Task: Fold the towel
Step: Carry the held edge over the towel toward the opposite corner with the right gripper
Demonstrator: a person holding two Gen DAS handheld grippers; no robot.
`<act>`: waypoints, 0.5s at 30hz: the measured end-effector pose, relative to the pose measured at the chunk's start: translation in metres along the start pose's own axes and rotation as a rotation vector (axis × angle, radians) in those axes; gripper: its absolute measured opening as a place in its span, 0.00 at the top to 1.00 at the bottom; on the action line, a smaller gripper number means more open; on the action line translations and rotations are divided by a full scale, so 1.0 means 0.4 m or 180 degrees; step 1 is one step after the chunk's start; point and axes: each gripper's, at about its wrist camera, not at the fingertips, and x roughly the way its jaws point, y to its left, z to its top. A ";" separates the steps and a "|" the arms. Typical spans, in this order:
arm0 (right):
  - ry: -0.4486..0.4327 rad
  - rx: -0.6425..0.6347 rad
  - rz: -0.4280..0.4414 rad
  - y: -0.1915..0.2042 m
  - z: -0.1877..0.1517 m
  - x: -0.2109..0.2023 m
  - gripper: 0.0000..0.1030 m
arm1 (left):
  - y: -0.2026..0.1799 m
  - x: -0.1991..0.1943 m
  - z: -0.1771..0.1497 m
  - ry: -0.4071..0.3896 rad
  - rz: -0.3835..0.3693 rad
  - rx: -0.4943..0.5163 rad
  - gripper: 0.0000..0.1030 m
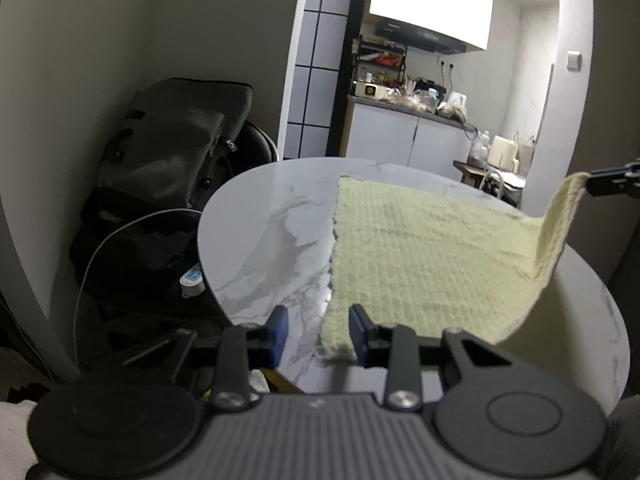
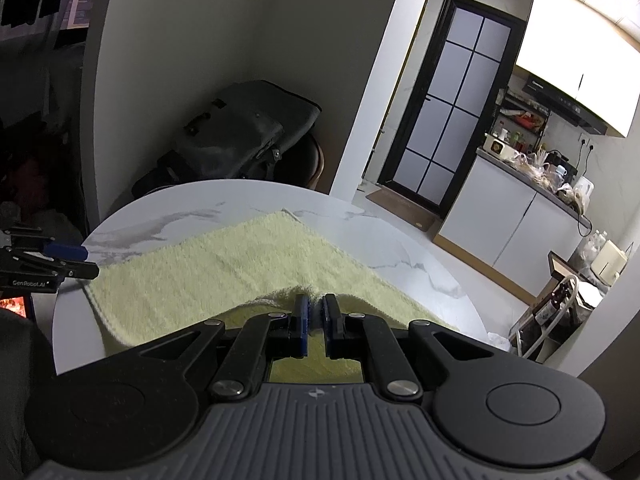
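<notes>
Table [image 1: 256, 240]: round, marble-look, in front of you. Towel [image 1: 420, 248]: pale yellow, spread on the table's right half, near-right corner lifted. Right gripper [image 2: 316, 312]: your jaws clamped on that raised corner. Left gripper [image 1: 318, 330]: your jaws apart, the towel's near-left corner between them, pads not pressing it.

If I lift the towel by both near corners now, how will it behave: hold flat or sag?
Likely floppy: the towel already curls up limply where the right gripper pinches its corner. The middle would probably sag between grips. Its thick waffle weave suggests some drag on the table, not sliding freely. The left gripper stands open at the other corner, so only one side would rise.
</notes>
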 end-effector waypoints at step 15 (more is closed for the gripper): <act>-0.0040 -0.0065 -0.0035 0.013 0.059 0.073 0.92 | 0.007 -0.009 -0.016 -0.0284 -0.0262 -0.0107 0.42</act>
